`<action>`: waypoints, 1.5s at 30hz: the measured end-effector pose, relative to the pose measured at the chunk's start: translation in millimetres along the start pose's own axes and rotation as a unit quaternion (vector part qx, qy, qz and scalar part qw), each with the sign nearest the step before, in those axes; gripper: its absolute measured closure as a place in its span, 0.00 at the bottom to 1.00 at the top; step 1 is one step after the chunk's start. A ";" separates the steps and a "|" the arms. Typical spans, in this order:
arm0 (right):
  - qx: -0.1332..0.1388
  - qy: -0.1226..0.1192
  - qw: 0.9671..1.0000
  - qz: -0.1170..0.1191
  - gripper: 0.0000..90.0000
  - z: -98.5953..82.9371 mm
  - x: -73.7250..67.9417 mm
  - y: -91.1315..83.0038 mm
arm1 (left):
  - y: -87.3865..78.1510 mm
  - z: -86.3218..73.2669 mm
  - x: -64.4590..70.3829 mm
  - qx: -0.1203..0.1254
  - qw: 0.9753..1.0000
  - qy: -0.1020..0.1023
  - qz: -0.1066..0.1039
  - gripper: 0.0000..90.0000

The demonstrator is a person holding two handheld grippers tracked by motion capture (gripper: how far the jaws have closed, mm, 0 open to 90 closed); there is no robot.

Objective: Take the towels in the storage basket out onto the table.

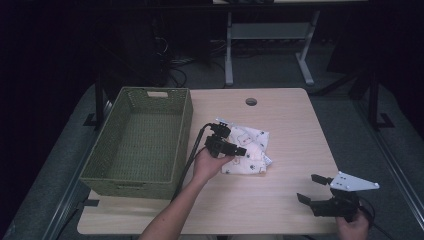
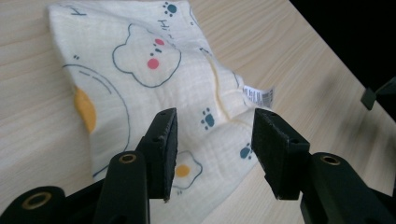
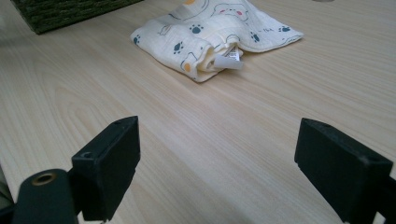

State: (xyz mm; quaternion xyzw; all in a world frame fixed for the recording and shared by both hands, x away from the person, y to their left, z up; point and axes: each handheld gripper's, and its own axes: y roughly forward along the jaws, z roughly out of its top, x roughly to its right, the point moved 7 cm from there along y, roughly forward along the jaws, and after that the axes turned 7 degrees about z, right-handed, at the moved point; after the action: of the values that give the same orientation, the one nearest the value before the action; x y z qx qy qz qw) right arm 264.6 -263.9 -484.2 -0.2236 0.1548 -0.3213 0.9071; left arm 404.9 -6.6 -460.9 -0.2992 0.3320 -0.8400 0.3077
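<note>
A folded cream cloth (image 1: 253, 145) printed with bears and paw prints lies on the middle of the wooden table (image 1: 295, 120). My left gripper (image 1: 239, 145) hovers over the cloth's left part. In the left gripper view the jaws stand open (image 2: 215, 126) just above the cloth (image 2: 140, 60), and nothing is pinched between them. A white label (image 2: 258, 95) sticks out of the fold. My right gripper (image 1: 309, 188) is open near the table's front right corner. It faces the cloth (image 3: 205, 32) from a distance across bare wood (image 3: 219, 140).
A green woven basket (image 1: 185, 130) stands at the table's left, close to the cloth, and its corner (image 3: 56, 11) appears in the right gripper view. A round cable hole (image 1: 251, 102) sits near the far edge. Desk legs and cables stand beyond the table.
</note>
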 end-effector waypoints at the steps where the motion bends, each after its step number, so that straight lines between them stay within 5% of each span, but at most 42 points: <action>1: 0.000 0.000 1.000 0.000 0.16 0.0 -0.1 0.2 | -1.2 -0.6 0.3 0.002 1.000 -0.001 -0.002 0.56; 16: -0.005 -0.003 1.000 -0.001 0.16 0.1 -0.8 0.9 | -16.7 -12.3 5.5 0.014 0.999 0.033 -0.009 0.49; 29: -0.009 -0.005 1.000 -0.005 0.16 0.5 -0.2 2.7 | -32.3 -27.0 15.1 0.016 0.997 0.065 -0.037 0.41; 45: -0.019 -0.004 1.000 -0.008 0.16 -1.3 1.5 4.4 | -50.7 -47.1 18.6 0.029 0.995 0.066 -0.068 0.38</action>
State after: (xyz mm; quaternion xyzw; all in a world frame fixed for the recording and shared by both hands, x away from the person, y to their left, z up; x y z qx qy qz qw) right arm 267.4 -262.3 -487.8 -0.2429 0.1554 -0.3249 0.9007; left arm 343.8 27.6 -446.1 -0.2561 0.3061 -0.8861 0.2356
